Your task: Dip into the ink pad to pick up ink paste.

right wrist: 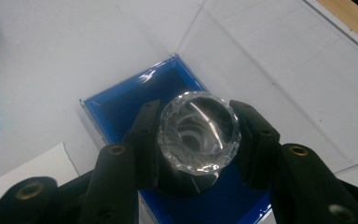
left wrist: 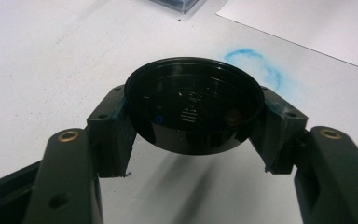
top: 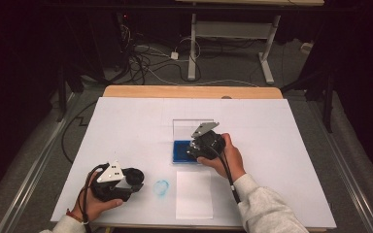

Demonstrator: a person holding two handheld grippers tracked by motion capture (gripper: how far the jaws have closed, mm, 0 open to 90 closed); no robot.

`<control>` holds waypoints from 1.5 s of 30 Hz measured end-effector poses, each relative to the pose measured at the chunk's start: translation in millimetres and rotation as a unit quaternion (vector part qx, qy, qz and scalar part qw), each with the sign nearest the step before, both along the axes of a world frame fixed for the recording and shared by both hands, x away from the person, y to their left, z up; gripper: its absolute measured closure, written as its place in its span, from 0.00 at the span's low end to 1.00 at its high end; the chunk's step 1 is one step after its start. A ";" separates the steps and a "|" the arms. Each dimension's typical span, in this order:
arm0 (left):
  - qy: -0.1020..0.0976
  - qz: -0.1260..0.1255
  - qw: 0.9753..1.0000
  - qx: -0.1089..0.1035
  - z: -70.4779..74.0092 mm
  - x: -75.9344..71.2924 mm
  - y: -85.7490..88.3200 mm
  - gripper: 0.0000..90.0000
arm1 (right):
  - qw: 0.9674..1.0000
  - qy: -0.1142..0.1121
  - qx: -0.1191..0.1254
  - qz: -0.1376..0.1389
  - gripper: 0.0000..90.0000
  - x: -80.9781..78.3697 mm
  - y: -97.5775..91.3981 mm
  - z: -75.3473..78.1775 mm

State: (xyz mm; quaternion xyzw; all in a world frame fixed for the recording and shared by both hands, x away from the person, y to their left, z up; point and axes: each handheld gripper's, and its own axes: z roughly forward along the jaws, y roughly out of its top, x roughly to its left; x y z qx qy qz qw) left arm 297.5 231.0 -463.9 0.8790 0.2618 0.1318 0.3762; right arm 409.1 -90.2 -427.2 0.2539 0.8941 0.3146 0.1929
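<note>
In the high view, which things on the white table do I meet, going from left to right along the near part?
Left tongs holding a black cap → blue ring stain → white paper sheet → right tongs over the blue tray.

A round black cap (left wrist: 193, 109), glossy and shallow with its ribbed hollow side showing, sits pinched between the left claw's (left wrist: 193, 135) jaws, at about 7 o'clock on the surface. A faceted clear glass stamp (right wrist: 199, 132) on a dark base sits clamped upright over the blue ink pad (right wrist: 121, 105), right of centre
</note>
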 end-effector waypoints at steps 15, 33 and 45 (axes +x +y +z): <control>0.002 0.004 1.000 0.008 -1.1 1.3 -2.8 0.41 | 0.994 -0.045 0.101 0.002 0.64 -22.2 -39.2 34.3; -0.001 0.005 1.000 0.008 -0.5 2.5 -1.3 0.41 | 0.990 -0.053 0.124 0.033 0.64 -39.3 -46.4 52.6; -0.003 0.003 1.000 0.006 -1.0 4.4 -2.1 0.41 | 0.989 -0.052 0.132 0.036 0.64 -48.1 -59.5 60.5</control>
